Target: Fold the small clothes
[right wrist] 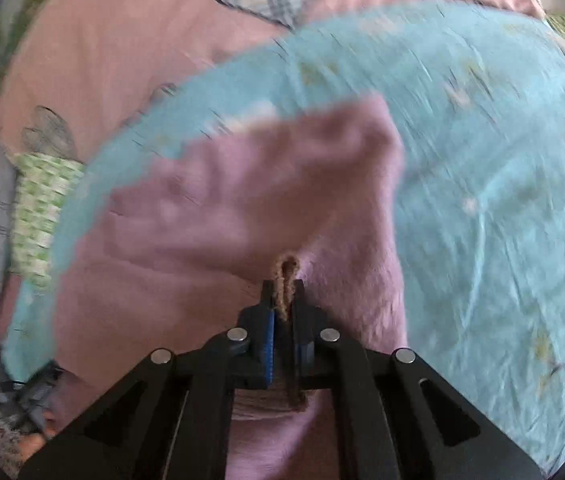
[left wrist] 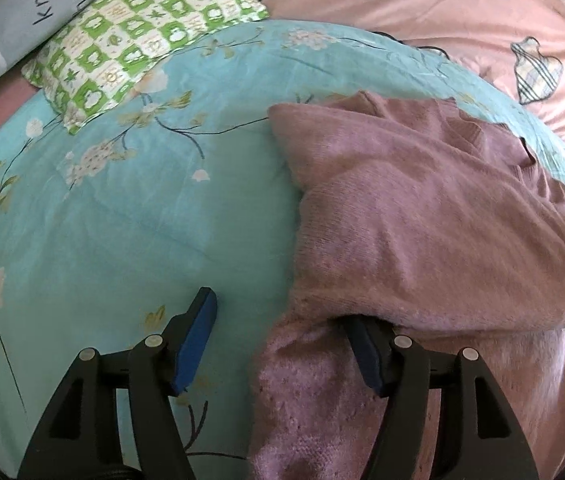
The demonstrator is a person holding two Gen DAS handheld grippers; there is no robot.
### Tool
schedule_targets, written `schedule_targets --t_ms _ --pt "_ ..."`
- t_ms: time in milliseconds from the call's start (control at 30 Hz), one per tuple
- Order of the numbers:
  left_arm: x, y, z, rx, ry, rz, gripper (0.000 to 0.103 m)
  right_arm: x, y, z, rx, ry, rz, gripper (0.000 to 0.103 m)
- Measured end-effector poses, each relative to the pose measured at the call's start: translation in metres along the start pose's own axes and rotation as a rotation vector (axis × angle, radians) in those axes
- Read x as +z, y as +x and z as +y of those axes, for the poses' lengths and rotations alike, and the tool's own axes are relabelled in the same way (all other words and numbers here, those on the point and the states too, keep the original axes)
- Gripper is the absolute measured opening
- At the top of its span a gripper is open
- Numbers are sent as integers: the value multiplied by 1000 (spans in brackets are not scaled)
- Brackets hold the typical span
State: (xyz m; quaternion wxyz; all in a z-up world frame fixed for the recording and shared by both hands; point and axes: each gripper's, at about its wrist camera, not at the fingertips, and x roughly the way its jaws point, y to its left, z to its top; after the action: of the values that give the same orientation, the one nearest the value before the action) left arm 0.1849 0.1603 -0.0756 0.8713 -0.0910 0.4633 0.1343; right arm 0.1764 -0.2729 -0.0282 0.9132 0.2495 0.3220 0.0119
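A mauve knitted sweater (left wrist: 422, 220) lies partly folded on a turquoise floral bedspread (left wrist: 122, 208). My left gripper (left wrist: 278, 320) stands open at the sweater's near left edge. Its left finger (left wrist: 198, 336) rests over bare bedspread, and its right finger (left wrist: 366, 356) is tucked under a fold of the knit. In the blurred right wrist view, my right gripper (right wrist: 283, 296) is shut on a pinched ridge of the sweater (right wrist: 242, 208), with a strip of knit squeezed up between the pads.
A green-and-white checked pillow (left wrist: 138, 36) and a grey printed pillow (left wrist: 22, 12) lie at the far left of the bed. A pink quilt (left wrist: 462, 12) with plaid heart patches lies beyond the bedspread. The checked pillow (right wrist: 42, 208) shows at the left in the right wrist view.
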Motion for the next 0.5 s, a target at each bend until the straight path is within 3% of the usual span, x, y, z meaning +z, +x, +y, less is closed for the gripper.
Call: schedule_targets --t_ms 100,233,333,500 --pt "0 -1 4 12 -43 -1 66 26 -43 9 50 -21 -144 6" --pt "-2 -2 10 23 -86 -1 66 24 -10 -11 -38 -55 -54 5" --pt "-1 -2 11 28 -96 6 66 9 14 -33 -52 -17 20 5" --pt "-2 -2 16 25 -117 17 66 -9 21 -45 -60 18 45 5"
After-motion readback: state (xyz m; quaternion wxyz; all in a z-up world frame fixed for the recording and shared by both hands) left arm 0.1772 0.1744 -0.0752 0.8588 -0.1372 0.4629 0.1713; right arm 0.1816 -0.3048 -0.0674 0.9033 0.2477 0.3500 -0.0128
